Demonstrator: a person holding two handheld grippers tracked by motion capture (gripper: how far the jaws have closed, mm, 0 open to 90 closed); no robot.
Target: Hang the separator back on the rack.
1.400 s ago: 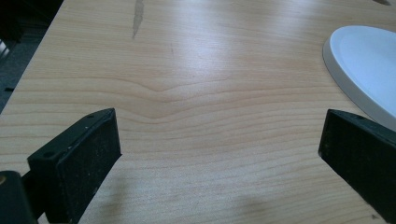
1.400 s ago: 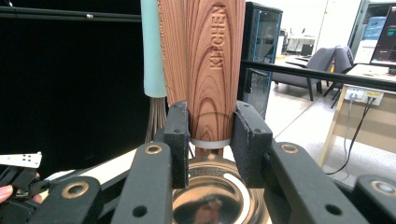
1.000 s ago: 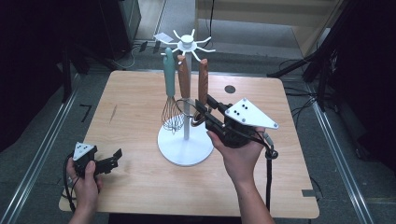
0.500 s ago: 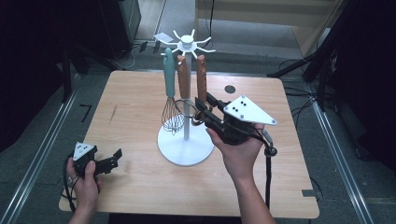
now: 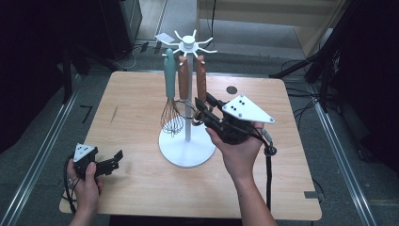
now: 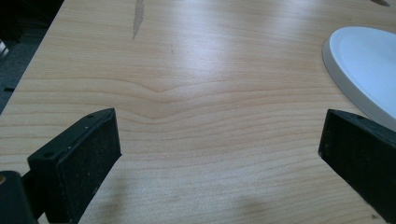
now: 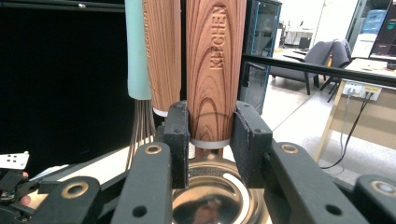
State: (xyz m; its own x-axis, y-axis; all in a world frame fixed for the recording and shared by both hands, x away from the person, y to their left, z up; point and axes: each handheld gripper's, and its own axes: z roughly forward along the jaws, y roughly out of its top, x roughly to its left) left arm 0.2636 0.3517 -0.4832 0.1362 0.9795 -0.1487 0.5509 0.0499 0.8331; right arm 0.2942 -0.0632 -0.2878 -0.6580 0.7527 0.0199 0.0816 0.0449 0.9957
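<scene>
A white utensil stand [image 5: 187, 141] rises from the middle of the wooden table [image 5: 136, 99]. From its hooks hang a teal-handled whisk [image 5: 169, 80], a wood-handled utensil [image 5: 182, 77] and a second wood-handled utensil [image 5: 201, 77]. My right gripper [image 5: 203, 110] is shut on the lower end of that second handle. In the right gripper view the pads [image 7: 177, 135] press both sides of the wooden handle [image 7: 215, 70] marked KITCHEN, with its shiny metal bowl [image 7: 210, 196] just below. My left gripper [image 5: 113, 160] lies open near the table's front left corner, its jaws wide over bare wood [image 6: 219, 154].
The stand's round white base [image 6: 364, 70] lies to the right of the left gripper. A small dark disc [image 5: 231, 89] sits at the back of the table. Dark equipment, cables and floor rails surround the table.
</scene>
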